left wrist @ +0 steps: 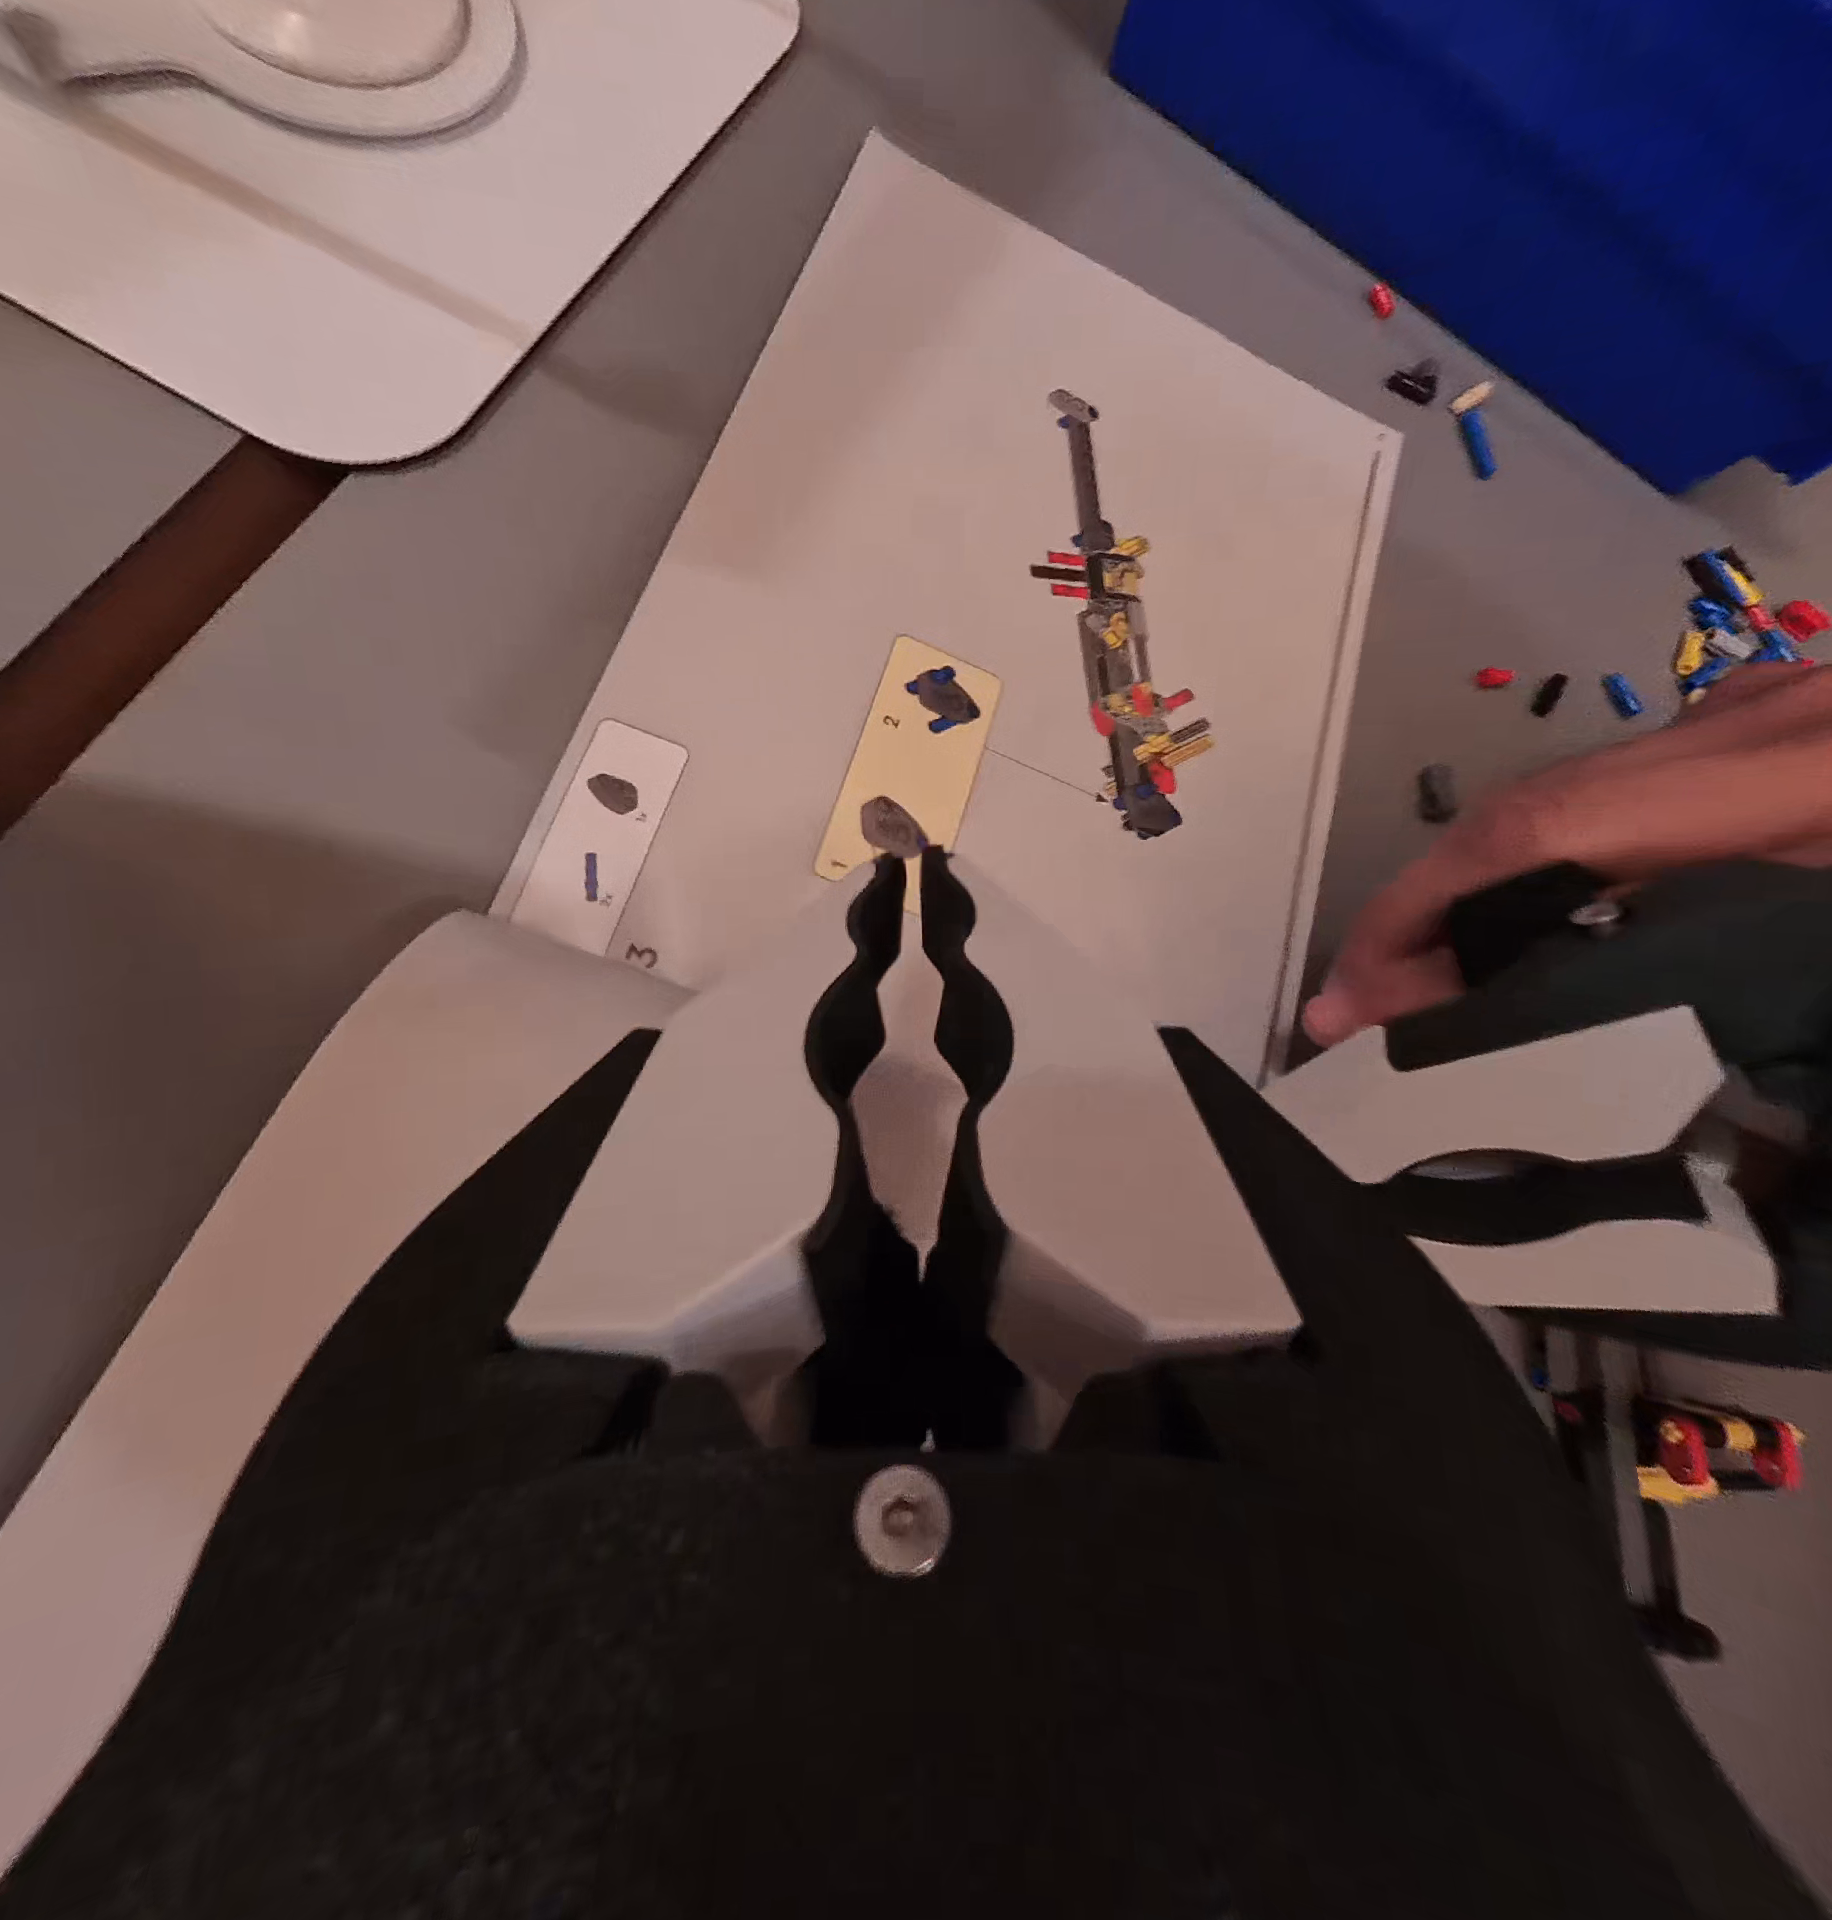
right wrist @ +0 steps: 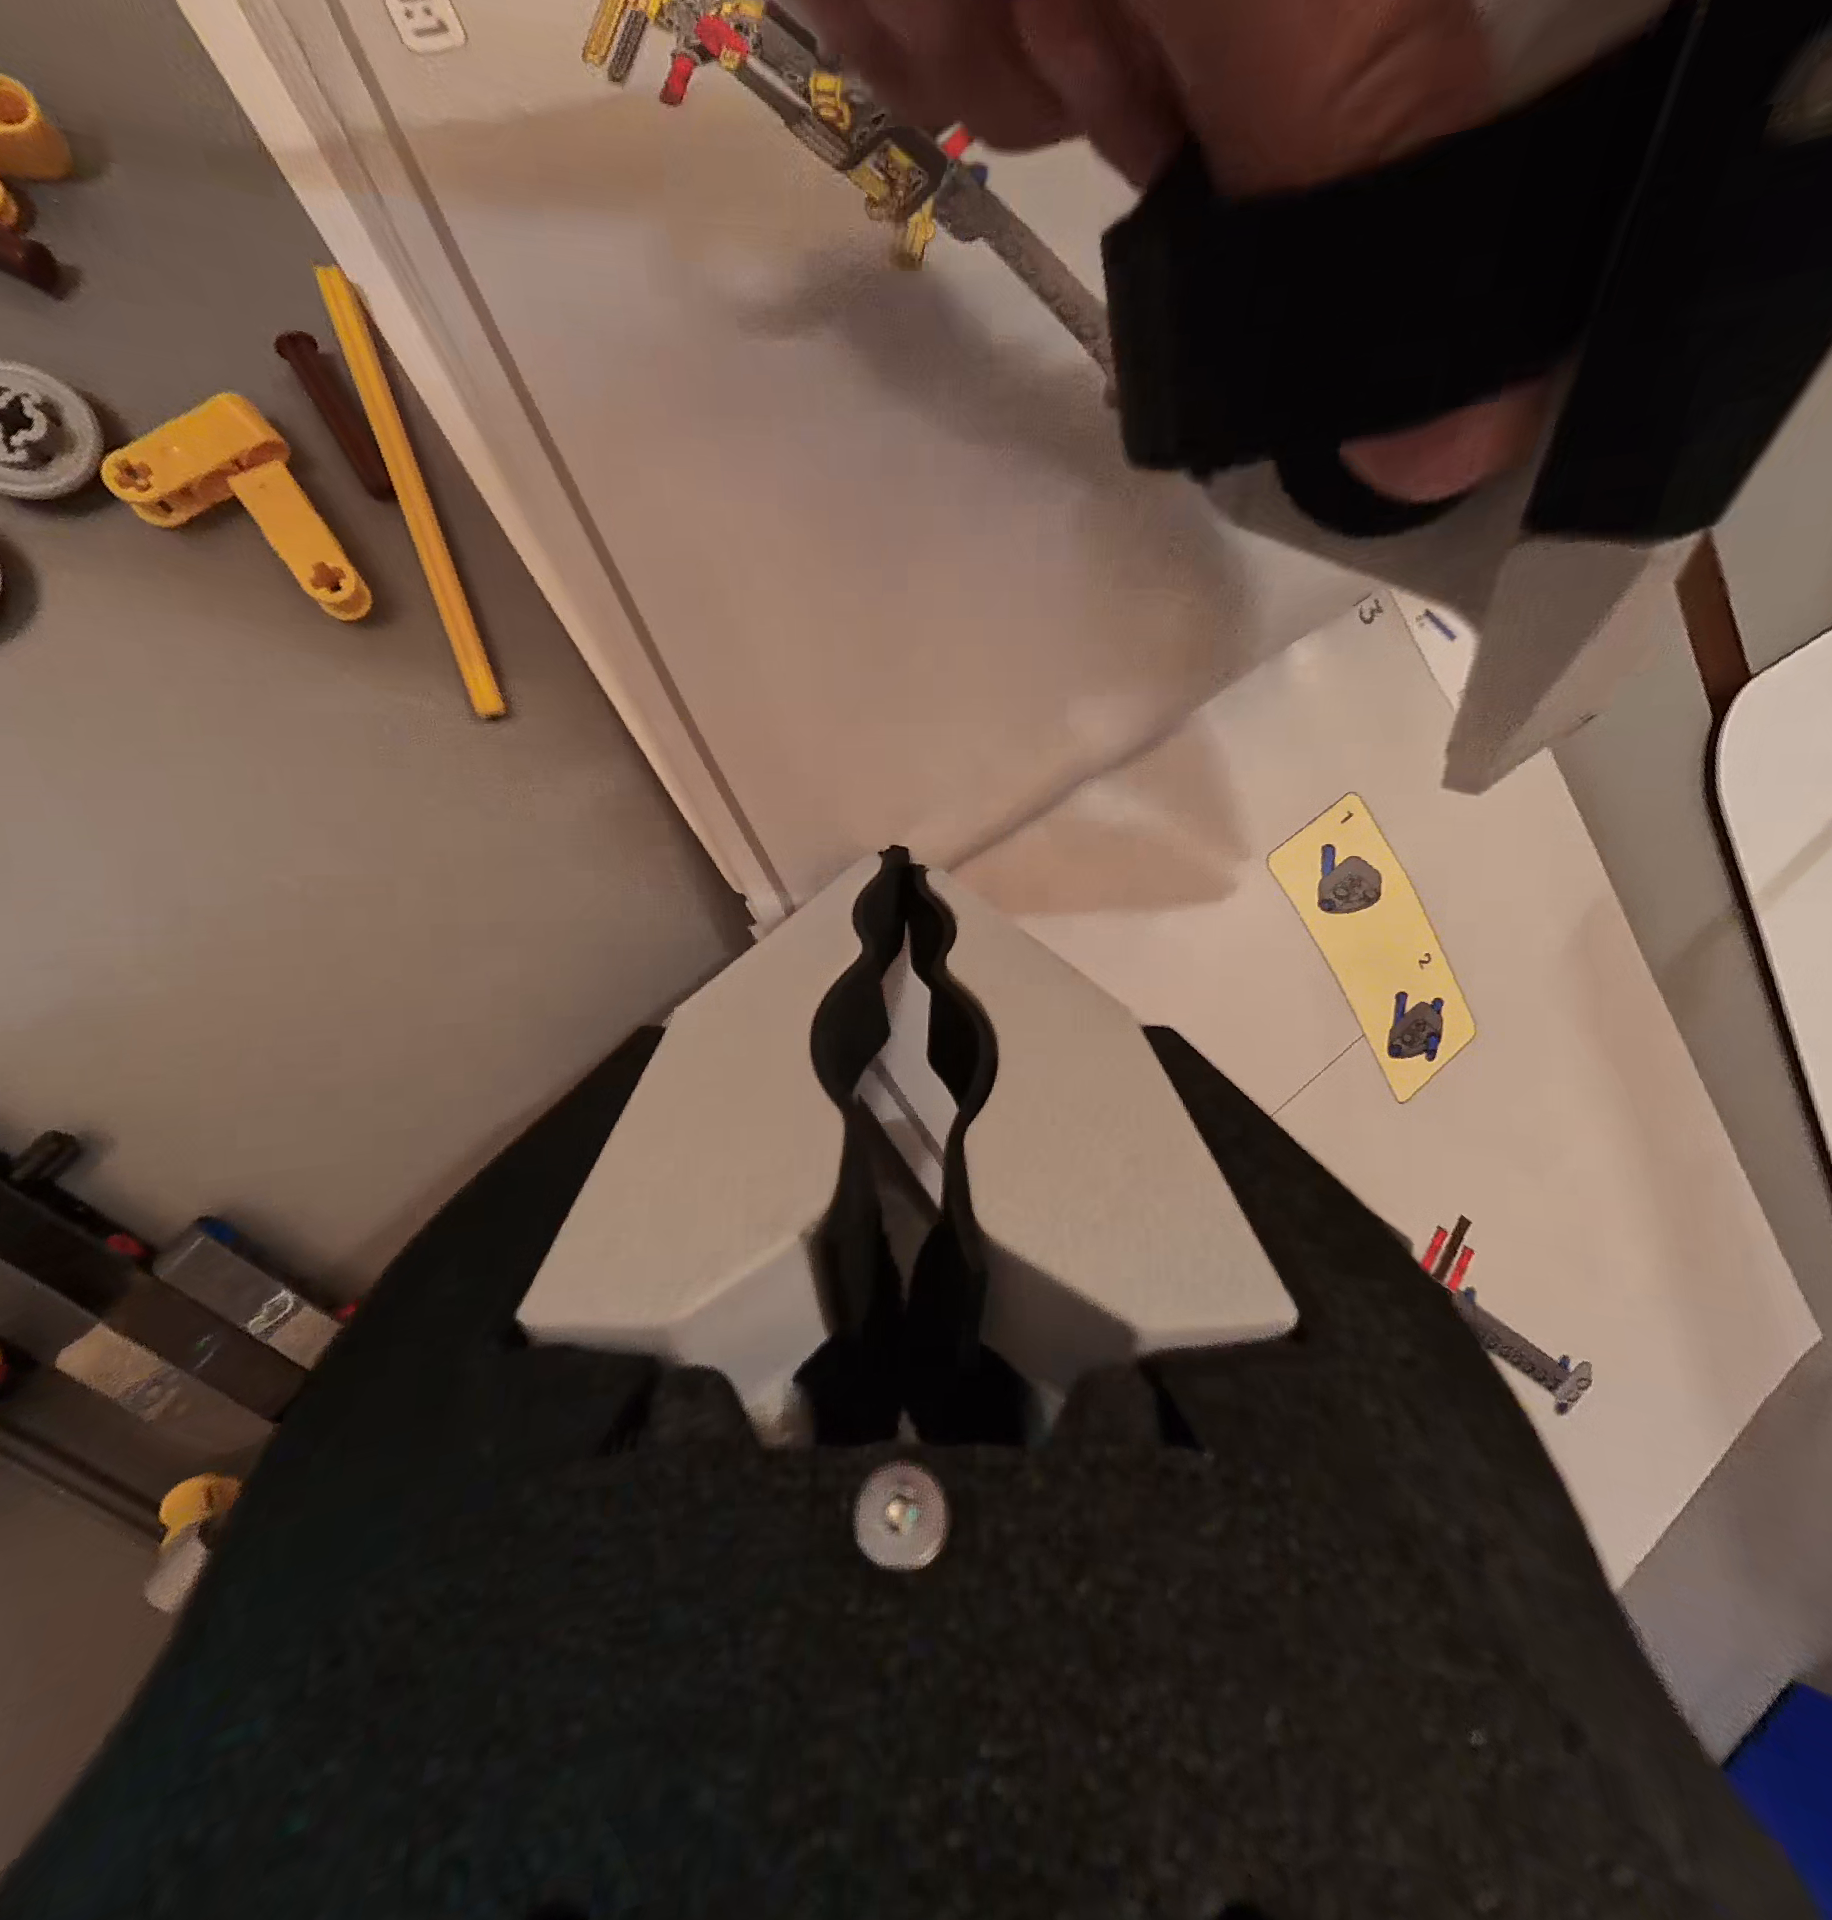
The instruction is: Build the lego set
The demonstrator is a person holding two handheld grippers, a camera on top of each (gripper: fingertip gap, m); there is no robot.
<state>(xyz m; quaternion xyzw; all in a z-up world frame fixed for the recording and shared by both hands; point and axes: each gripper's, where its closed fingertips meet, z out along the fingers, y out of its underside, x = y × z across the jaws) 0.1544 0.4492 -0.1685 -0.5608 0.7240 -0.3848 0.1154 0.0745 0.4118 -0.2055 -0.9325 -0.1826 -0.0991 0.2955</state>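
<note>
Surface (left wrist: 143, 935): grey, one, carrying everything below.
Blue bin (left wrist: 1577, 187): one, at the far right corner in the left wrist view, standing on the surface beyond the loose parts.
Booklet (left wrist: 995, 436): one open instruction booklet, white pages, lying flat in the middle of the surface; a long printed model drawing and a yellow step box show on the page.
White tray (left wrist: 268, 260): one, at the far left, with a clear plastic piece lying on it.
Left tool (left wrist: 912, 862): held above the booklet page, its two black fingers nearly together at the tips with a thin slit between them; whether a small piece sits in the tips, I cannot tell.
Right tool (right wrist: 896, 862): held over the booklet's lower edge, fingertips pressed together with nothing visible between them.
Hand (left wrist: 1577, 831): one, gripping the right tool's handle at the right edge of the left wrist view.
Loose parts pile (left wrist: 1743, 623): one small heap of blue, yellow and red lego pieces on the surface right of the booklet, with about eight single pieces scattered near it.
Yellow rod (right wrist: 408, 488): one, long and thin, lying just beside the booklet's left edge in the right wrist view.
Brown rod (right wrist: 335, 416): one, shorter, touching the yellow rod's side.
Yellow bracket (right wrist: 237, 478): one L-shaped piece, left of the rods.
Grey wheel hubs (right wrist: 24, 426): two, round, at the left edge, one cut off by the frame.
</note>
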